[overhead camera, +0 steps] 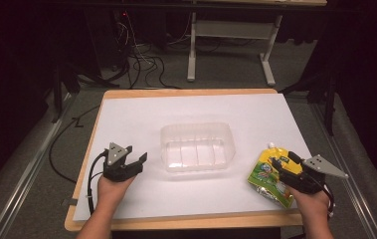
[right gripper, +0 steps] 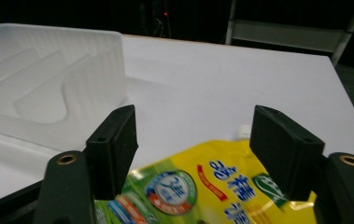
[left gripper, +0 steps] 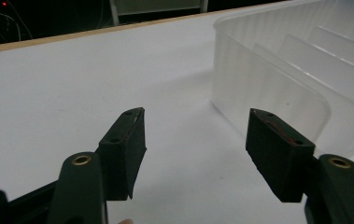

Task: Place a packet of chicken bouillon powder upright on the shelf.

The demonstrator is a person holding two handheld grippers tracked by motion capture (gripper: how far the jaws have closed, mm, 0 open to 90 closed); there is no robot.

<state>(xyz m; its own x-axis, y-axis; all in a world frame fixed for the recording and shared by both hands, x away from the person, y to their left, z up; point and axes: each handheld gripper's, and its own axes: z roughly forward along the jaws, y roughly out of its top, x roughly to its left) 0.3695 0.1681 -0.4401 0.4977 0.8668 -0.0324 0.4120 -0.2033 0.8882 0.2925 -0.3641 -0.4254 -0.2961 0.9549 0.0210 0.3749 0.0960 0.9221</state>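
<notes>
My right gripper (overhead camera: 281,164) hangs with its jaws spread wide over the yellow spouted refill pouch (overhead camera: 267,175), which lies flat near the right front corner of the white sheet (overhead camera: 196,112) covering the wooden table (overhead camera: 186,92), its white spout pointing away from me; I cannot tell whether the jaws touch it. My left gripper (overhead camera: 137,162) sits low at the left front, jaws also apart and empty, just beside the clear ribbed plastic container (overhead camera: 197,147) standing mid-sheet between both hands.
</notes>
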